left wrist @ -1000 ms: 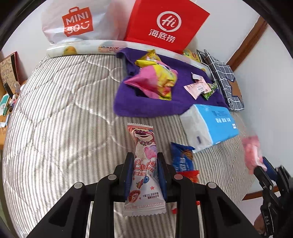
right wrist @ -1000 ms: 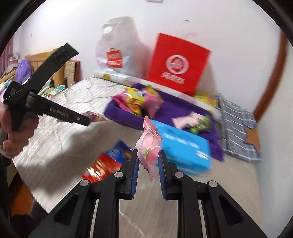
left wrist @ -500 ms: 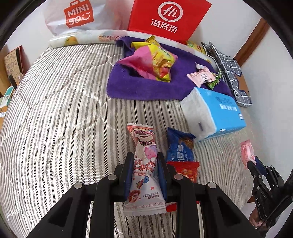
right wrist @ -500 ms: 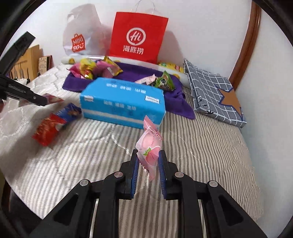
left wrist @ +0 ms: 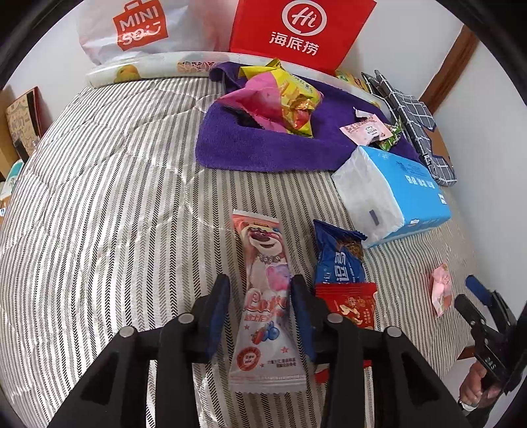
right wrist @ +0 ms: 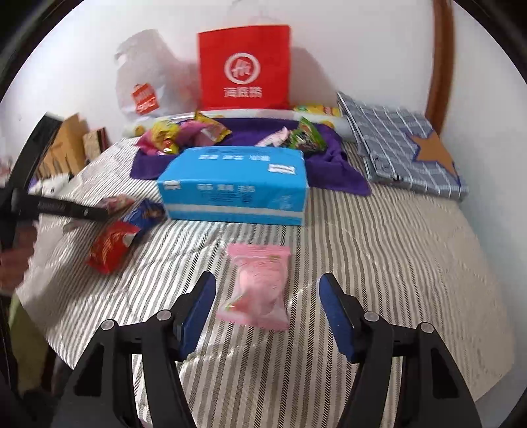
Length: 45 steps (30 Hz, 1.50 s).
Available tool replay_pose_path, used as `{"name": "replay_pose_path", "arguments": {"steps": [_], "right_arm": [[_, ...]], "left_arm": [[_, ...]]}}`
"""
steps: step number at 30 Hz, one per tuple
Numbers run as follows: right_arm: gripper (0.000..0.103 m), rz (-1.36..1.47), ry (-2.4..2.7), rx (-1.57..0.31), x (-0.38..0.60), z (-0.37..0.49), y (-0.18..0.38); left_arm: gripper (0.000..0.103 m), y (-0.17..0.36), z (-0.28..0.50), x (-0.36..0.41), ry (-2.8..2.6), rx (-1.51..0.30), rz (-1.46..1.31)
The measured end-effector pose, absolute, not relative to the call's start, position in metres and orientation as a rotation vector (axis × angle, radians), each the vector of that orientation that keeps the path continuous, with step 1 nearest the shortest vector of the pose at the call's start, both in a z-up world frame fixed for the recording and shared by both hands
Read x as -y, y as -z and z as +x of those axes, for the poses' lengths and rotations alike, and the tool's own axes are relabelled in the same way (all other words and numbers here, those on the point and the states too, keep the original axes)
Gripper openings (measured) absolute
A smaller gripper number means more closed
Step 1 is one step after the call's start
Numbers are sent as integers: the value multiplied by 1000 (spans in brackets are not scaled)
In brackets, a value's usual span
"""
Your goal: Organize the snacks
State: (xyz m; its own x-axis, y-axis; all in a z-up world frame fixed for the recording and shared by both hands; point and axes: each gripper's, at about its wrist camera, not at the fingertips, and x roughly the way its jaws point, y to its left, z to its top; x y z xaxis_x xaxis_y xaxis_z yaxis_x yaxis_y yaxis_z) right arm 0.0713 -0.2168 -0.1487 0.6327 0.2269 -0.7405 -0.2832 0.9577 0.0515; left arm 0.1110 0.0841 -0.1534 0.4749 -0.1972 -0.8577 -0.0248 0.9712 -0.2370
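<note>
A long pink-and-white bear snack packet [left wrist: 263,296] lies flat on the striped bed between the jaws of my left gripper [left wrist: 260,283]. Those jaws are opening, and a gap shows at the left pad. In the right wrist view a small pink packet [right wrist: 255,289] lies on the bed between the wide, still opening jaws of my right gripper [right wrist: 266,283]; neither pad touches it. The left wrist view shows that same pink packet [left wrist: 439,289] just ahead of the right gripper [left wrist: 477,306]. A blue packet [left wrist: 339,256] and a red packet [left wrist: 349,303] lie right of the bear packet.
A blue tissue pack [left wrist: 395,191] sits mid-bed. Behind it a purple towel [left wrist: 250,148] holds a pile of snacks [left wrist: 280,102]. A red bag [left wrist: 296,33] and a white bag [left wrist: 138,29] lean on the wall. A checked cushion [right wrist: 395,145] lies at the right.
Both grippers have opened and let go of their packets, which now lie on the bed. The right gripper swung right and down, in front of the tissue pack.
</note>
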Motion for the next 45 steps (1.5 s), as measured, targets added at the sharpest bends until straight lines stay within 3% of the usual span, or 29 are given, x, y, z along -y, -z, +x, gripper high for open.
{"name": "replay_pose_path", "arguments": {"steps": [2, 4, 10, 12, 13, 14, 16, 19, 34, 45], "right_arm": [[67, -32, -291, -868, 218, 80, 156], [67, 3, -280, -899, 218, 89, 166], [66, -32, -267, -916, 207, 95, 181], [57, -98, -244, -893, 201, 93, 182], [45, -118, -242, -882, 200, 92, 182], [39, -120, -254, -882, 200, 92, 180], [40, -105, -261, -890, 205, 98, 178], [40, -107, -228, -870, 212, 109, 174], [40, -56, -118, -862, 242, 160, 178], [41, 6, -163, -912, 246, 169, 185]], "left_arm": [[51, 152, 112, -85, 98, -1067, -223], [56, 151, 114, -86, 80, -1057, -200], [56, 157, 126, -80, 56, -1068, -146], [55, 159, 129, -76, 47, -1063, -119], [54, 160, 129, -75, 42, -1060, -111], [44, 159, 130, -74, 42, -1053, -107], [30, 158, 130, -73, 49, -1050, -94], [24, 158, 133, -75, 59, -1040, -96], [25, 165, 125, -69, -29, -887, -49], [27, 166, 126, -67, -26, -887, -34]]}}
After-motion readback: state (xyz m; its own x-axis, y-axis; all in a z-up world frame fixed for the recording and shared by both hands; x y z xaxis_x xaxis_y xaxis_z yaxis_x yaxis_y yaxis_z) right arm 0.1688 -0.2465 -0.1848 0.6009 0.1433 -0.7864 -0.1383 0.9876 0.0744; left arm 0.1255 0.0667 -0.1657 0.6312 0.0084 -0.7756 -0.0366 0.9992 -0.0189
